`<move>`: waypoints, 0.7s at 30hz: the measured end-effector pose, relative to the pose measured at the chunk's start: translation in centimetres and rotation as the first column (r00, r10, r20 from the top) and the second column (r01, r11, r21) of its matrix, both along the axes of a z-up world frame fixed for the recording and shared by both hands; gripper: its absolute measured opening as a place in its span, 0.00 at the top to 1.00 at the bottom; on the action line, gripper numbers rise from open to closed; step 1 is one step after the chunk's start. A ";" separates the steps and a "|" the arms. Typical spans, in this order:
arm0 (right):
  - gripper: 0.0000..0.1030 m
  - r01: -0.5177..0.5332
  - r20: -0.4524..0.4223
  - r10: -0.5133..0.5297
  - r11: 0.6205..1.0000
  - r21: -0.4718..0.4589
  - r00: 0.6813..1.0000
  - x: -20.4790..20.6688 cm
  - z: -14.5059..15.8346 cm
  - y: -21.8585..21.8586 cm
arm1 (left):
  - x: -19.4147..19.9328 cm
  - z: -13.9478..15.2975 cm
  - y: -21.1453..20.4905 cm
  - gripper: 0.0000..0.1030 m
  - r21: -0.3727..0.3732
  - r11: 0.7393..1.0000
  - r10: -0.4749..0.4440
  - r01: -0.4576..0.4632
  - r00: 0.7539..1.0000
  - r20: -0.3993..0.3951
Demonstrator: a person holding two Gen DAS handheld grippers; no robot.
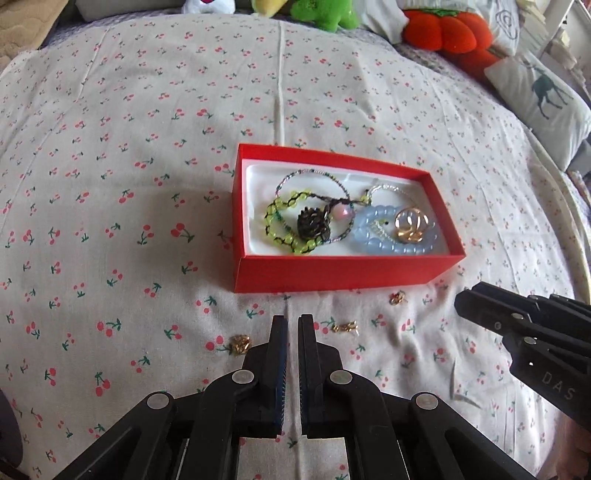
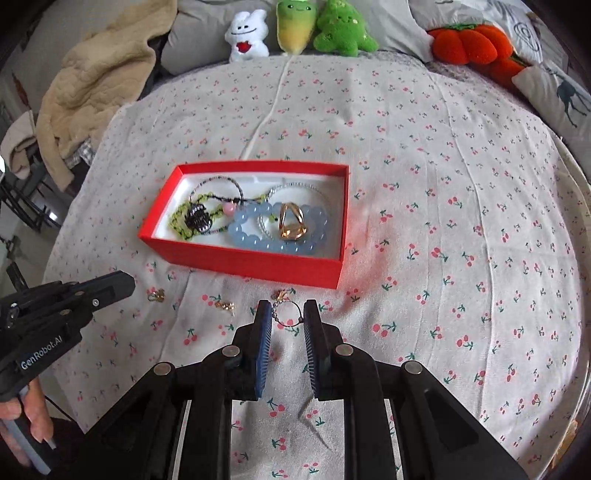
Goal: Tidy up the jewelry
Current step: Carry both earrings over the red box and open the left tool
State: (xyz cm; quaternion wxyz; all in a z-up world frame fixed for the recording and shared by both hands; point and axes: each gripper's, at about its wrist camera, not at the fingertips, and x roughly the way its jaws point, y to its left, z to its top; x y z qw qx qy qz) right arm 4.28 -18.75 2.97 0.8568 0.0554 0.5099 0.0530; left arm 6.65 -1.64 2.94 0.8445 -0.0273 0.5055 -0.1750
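A red box (image 1: pixel 332 275) (image 2: pixel 236 264) on the cherry-print sheet holds a green bead bracelet (image 1: pixel 280 225), a blue bead bracelet (image 2: pixel 273 243), a gold ring (image 2: pixel 291 223) and thin bangles. Small gold earrings lie in front of it (image 1: pixel 240 344) (image 1: pixel 345 327) (image 1: pixel 397 297). My right gripper (image 2: pixel 288 312) is open, its tips on either side of a thin wire hoop (image 2: pixel 290 313) with a gold charm. My left gripper (image 1: pixel 293 323) is nearly closed and empty, low over the sheet between two earrings.
Plush toys (image 2: pixel 328 31) and an orange pumpkin cushion (image 2: pixel 469 40) line the far edge. A beige blanket (image 2: pixel 99 74) lies at far left. A deer-print pillow (image 1: pixel 543 99) sits at right.
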 end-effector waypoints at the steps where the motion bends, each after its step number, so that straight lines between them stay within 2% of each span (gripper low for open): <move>1: 0.82 0.006 0.012 -0.006 1.000 0.002 1.000 0.1 0.6 0.0 | 0.1 0.2 -0.2 0.99 0.002 1.000 0.004 -0.004 1.000 0.006; 7: 0.82 0.048 0.065 -0.049 0.999 0.009 0.997 1.4 2.5 -0.3 | 1.8 0.7 -0.8 0.99 0.005 0.999 0.036 -0.037 0.999 0.035; 12: 0.82 0.089 0.058 -0.089 0.996 -0.008 0.994 2.7 2.2 -0.8 | 3.6 0.7 -1.3 0.99 -0.047 0.997 0.058 -0.055 0.996 0.062; 15: 0.82 0.111 0.069 -0.111 0.994 0.004 0.991 3.3 2.3 -1.4 | 4.3 1.0 -2.2 0.99 -0.072 0.996 0.049 -0.043 0.994 0.094; 21: 0.82 0.139 0.089 -0.139 0.990 0.014 0.986 4.3 2.1 -2.4 | 5.8 0.6 -4.1 0.99 -0.054 0.999 0.014 -0.006 0.988 0.153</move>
